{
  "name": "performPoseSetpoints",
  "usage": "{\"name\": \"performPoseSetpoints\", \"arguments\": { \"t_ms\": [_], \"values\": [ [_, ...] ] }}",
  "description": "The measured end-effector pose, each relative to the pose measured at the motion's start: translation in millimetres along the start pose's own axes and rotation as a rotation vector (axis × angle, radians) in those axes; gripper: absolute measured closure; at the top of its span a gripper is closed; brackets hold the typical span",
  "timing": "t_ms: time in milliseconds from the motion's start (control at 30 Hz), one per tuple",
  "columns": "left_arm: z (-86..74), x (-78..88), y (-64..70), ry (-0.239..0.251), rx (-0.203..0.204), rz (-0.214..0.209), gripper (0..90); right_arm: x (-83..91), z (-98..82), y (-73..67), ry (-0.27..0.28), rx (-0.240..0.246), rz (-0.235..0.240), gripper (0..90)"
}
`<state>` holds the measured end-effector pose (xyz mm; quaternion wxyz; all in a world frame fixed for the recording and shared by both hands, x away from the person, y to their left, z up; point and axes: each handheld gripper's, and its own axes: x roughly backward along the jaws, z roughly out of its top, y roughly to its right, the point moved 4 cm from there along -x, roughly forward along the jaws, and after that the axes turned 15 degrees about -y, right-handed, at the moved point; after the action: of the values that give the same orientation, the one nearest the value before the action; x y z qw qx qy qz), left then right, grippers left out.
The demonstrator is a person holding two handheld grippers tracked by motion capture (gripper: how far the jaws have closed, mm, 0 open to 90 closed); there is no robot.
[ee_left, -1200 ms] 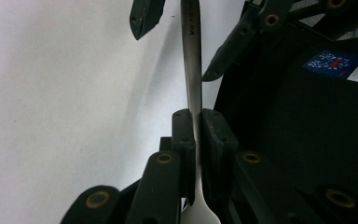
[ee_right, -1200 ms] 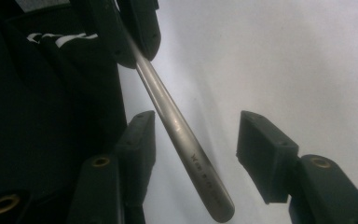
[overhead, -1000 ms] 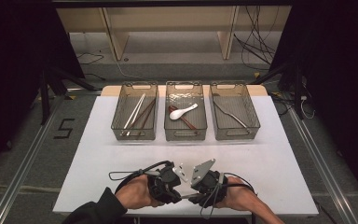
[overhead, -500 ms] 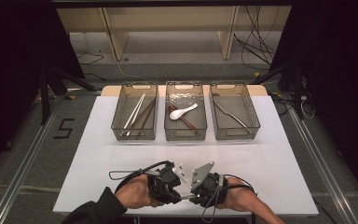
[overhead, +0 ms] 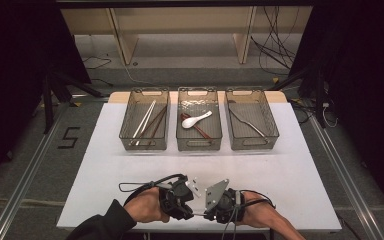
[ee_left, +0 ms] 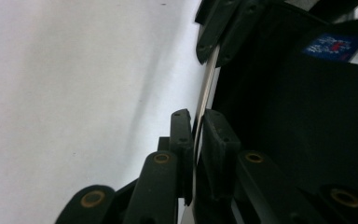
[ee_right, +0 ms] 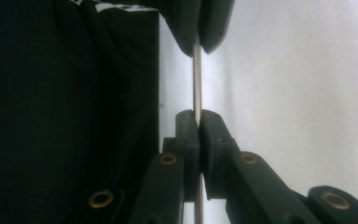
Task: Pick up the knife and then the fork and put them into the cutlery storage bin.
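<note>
My high view is evenly lit from above: the white table (overhead: 300, 170) glows bright while the room at nine and three o'clock sinks into black. In my gripper views the near jaws blur softly, and a dim shadow streaks the tabletop.

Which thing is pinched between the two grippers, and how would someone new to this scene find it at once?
Start at the white table and go to its near edge, where the left gripper and right gripper face each other. Both are shut on a thin metal rod that bridges their tips. Unlike the utensils in the three baskets at the far side, it is held clear of the baskets, at both ends.
</note>
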<state>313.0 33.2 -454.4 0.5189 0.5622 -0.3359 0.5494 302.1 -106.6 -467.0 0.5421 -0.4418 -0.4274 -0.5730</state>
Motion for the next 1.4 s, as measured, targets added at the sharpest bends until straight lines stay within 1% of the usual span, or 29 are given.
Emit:
{"name": "performPoseSetpoints", "arguments": {
  "t_ms": [67, 100, 200, 233, 300, 333, 400, 467, 533, 600, 633, 700, 733, 800, 867, 900, 1033, 1100, 1200, 1233, 1267, 1300, 1333, 1400],
  "values": [
    [0.0, 0.9, 0.8, -0.001, -0.002, -0.003, 82.1, -0.1, -0.2, -0.4, 0.002, 0.021, 0.005, 87.7],
    [-0.1, 1.6, 0.8, 0.003, 0.000, -0.001, 81.9, 0.0, -0.3, -0.7, 0.002, 0.020, 0.007, 87.7],
    [-0.2, 6.2, -1.9, 0.031, 0.019, 0.005, 80.0, 2.3, -1.1, 1.1, 0.010, -0.002, -0.003, 87.8],
    [-0.2, 9.5, -3.1, 0.053, 0.031, 0.009, 79.2, 2.7, -1.5, 1.9, 0.013, -0.009, -0.005, 87.8],
    [-0.6, 15.3, -4.6, 0.086, 0.056, 0.011, 72.1, 3.3, -5.1, 5.1, -0.001, -0.030, -0.018, 87.8],
    [-1.3, 18.5, -5.7, 0.095, 0.056, 0.022, 69.6, 3.2, -7.1, 7.0, -0.006, -0.040, -0.023, 87.8],
    [-1.8, 23.0, -7.0, 0.124, 0.077, 0.030, 63.4, 4.1, -11.4, 10.1, -0.013, -0.062, -0.033, 87.9],
    [-2.6, 25.6, -9.7, 0.135, 0.098, 0.039, 56.2, 6.1, -14.7, 13.8, -0.012, -0.081, -0.045, 87.9],
    [-4.4, 27.6, -12.8, 0.155, 0.113, 0.045, 52.0, 8.2, -17.6, 17.2, -0.017, -0.104, -0.060, 87.9],
    [-7.7, 29.8, -16.6, 0.165, 0.139, 0.067, 47.1, 11.5, -21.7, 20.7, -0.031, -0.135, -0.074, 87.9],
    [-9.3, 31.7, -18.7, 0.179, 0.147, 0.081, 44.2, 13.0, -23.6, 22.9, -0.032, -0.137, -0.085, 87.9],
    [-12.2, 36.2, -22.5, 0.209, 0.167, 0.092, 40.0, 16.0, -26.2, 25.2, -0.025, -0.154, -0.092, 87.8],
    [-14.0, 38.3, -24.5, 0.212, 0.173, 0.100, 38.1, 17.1, -27.0, 26.2, -0.026, -0.164, -0.094, 87.9],
    [-18.6, 43.9, -27.6, 0.239, 0.194, 0.128, 35.0, 19.2, -31.2, 31.5, -0.040, -0.199, -0.116, 87.9],
    [-22.5, 48.2, -30.3, 0.263, 0.218, 0.128, 33.7, 20.8, -36.5, 35.6, -0.041, -0.216, -0.125, 87.9],
    [-26.3, 50.6, -32.1, 0.270, 0.226, 0.139, 32.6, 22.1, -39.5, 37.6, -0.039, -0.227, -0.130, 87.9],
    [-39.0, 54.7, -40.0, 0.295, 0.277, 0.150, 29.8, 30.0, -52.0, 47.3, -0.043, -0.272, -0.170, 87.9],
    [-45.7, 55.3, -43.4, 0.303, 0.305, 0.153, 28.8, 33.9, -57.8, 52.1, -0.041, -0.294, -0.187, 87.9],
    [-55.2, 55.0, -47.9, 0.319, 0.332, 0.157, 26.5, 40.4, -65.6, 58.0, -0.033, -0.333, -0.205, 87.8],
    [-59.7, 54.4, -50.3, 0.315, 0.338, 0.160, 25.6, 42.4, -67.4, 59.5, -0.036, -0.344, -0.210, 87.9],
    [-62.4, 53.3, -51.6, 0.322, 0.354, 0.159, 24.7, 44.9, -70.3, 62.6, -0.033, -0.364, -0.226, 87.8],
    [-66.2, 53.2, -53.4, 0.316, 0.356, 0.164, 24.0, 46.7, -72.7, 65.1, -0.030, -0.376, -0.229, 87.8],
    [-68.9, 52.8, -54.8, 0.325, 0.370, 0.170, 23.3, 48.5, -75.2, 67.6, -0.030, -0.390, -0.238, 87.8],
    [-74.3, 53.0, -56.8, 0.333, 0.383, 0.174, 22.4, 52.2, -80.1, 72.3, -0.027, -0.417, -0.246, 87.8]
  ]
}}
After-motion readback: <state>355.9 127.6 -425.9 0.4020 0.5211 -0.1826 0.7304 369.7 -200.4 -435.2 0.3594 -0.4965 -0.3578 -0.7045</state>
